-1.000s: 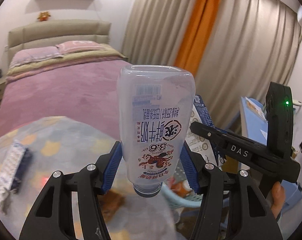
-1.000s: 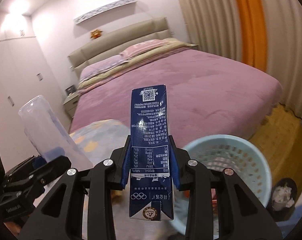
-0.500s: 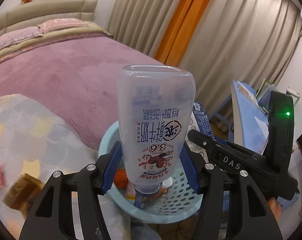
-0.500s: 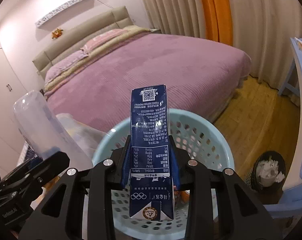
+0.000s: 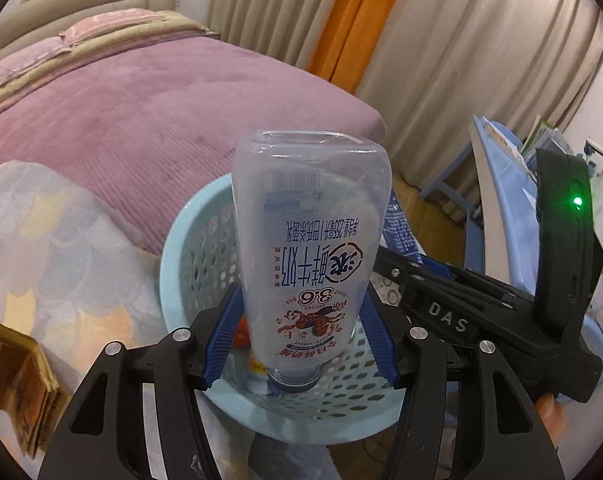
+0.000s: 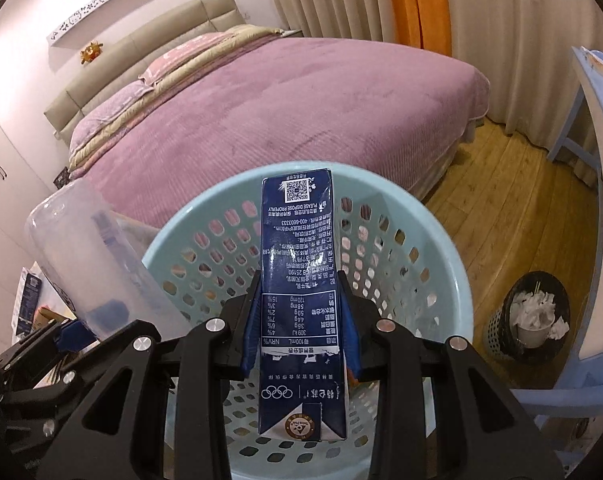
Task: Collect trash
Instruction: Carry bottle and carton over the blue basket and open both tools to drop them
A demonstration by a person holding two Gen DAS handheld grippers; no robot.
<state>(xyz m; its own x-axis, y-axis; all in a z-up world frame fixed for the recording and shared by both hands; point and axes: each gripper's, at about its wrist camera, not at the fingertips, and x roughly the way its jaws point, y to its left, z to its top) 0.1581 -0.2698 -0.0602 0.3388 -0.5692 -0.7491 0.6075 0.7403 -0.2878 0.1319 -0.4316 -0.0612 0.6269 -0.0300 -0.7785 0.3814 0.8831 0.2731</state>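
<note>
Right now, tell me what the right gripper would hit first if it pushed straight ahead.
Most likely the far inner wall of the light blue basket: the right gripper, shut on the milk carton, points into it. Depth is uncertain.

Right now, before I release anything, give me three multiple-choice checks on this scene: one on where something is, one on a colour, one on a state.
1. Where is the black wastebasket?
A. on the bed
B. on the wood floor beside the blue chair
C. inside the basket

2. What colour is the perforated basket?
A. light blue
B. orange
C. black

3. How is the left gripper?
A. open and empty
B. shut on the clear milk bottle
C. shut on the carton

Answers:
1 B: it stands on the floorboards by the blue chair.
2 A: its rim and wall are pale blue.
3 B: the blue pads press both sides of the clear milk bottle; the right gripper has the blue carton.
</note>
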